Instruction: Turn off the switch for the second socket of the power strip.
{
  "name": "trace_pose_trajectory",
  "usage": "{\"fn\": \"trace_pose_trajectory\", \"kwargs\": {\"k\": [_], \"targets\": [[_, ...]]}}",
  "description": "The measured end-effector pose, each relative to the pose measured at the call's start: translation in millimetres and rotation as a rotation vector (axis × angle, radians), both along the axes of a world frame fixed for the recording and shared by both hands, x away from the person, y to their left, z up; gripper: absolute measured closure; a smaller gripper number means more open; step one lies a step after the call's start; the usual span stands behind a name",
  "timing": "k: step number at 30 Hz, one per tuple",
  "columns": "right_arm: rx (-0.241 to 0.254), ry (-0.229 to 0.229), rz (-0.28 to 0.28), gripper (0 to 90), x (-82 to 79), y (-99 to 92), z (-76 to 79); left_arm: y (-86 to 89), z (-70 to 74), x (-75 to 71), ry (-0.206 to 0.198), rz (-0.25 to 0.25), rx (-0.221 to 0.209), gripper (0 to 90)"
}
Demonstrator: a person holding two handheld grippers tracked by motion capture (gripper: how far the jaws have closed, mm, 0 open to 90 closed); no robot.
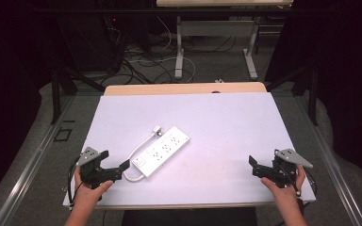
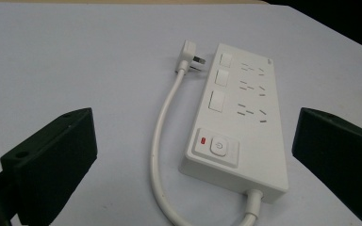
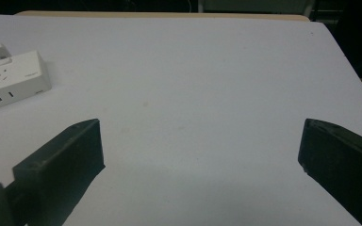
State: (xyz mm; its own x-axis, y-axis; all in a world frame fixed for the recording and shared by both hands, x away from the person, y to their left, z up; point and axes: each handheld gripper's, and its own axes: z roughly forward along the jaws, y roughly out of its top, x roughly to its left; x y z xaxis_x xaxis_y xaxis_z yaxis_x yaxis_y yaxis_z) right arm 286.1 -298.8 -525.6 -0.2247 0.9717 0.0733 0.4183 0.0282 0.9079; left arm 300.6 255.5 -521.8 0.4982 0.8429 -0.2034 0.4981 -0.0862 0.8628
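Note:
A white power strip (image 1: 161,151) lies diagonally on the white table top (image 1: 217,117), left of centre. Its white cord (image 1: 134,155) loops back along its side and ends in a plug (image 1: 157,129) beside the far end. In the left gripper view the power strip (image 2: 238,115) lies straight ahead, with its switch button (image 2: 218,146) at the near end and the plug (image 2: 191,57) at the far end. My left gripper (image 1: 115,165) sits just left of the strip's near end, open and empty. My right gripper (image 1: 255,166) rests open near the table's front right, with the strip's end (image 3: 12,77) far off.
The table's front edge (image 1: 184,205) runs just under both hands. Beyond the far edge, cables (image 1: 141,66) lie on the floor around another table's legs (image 1: 179,52). Dark frame posts (image 1: 55,89) stand at both sides.

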Motion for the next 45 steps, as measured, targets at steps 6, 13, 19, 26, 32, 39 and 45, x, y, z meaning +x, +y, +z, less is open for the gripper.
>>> {"fn": "trace_pose_trajectory", "kwargs": {"k": [6, 13, 19, 26, 32, 39, 45], "targets": [[-0.023, -0.013, 0.022, 0.1, -1.1, 2.5, 1.9, -0.7, -1.4, 1.9, 0.005, -0.005, 0.012, 0.8], [-0.034, -0.003, 0.066, 0.1, -1.7, 13.1, -0.9, -2.8, -0.9, 1.4, 0.001, -0.006, 0.012, 2.1], [-0.035, -0.023, 0.095, 0.1, -5.4, 17.1, -1.5, -10.5, -1.6, 4.4, 0.006, -0.015, 0.020, 2.1], [-0.032, -0.015, 0.090, 0.1, -6.6, 16.1, -1.6, -22.3, -3.1, 10.1, 0.015, -0.028, 0.031, 5.0], [-0.029, -0.019, 0.098, 0.6, -5.9, 16.7, -2.3, -28.3, 0.4, 13.8, 0.017, -0.015, 0.029, 10.9], [-0.029, -0.018, 0.094, 1.9, -6.2, 17.3, -2.8, -31.5, 8.7, 22.5, 0.009, 0.012, 0.013, 16.2], [-0.037, -0.023, 0.093, 2.9, -6.4, 17.8, -3.8, -33.5, 14.8, 33.5, 0.003, 0.027, 0.011, 19.2]]}}
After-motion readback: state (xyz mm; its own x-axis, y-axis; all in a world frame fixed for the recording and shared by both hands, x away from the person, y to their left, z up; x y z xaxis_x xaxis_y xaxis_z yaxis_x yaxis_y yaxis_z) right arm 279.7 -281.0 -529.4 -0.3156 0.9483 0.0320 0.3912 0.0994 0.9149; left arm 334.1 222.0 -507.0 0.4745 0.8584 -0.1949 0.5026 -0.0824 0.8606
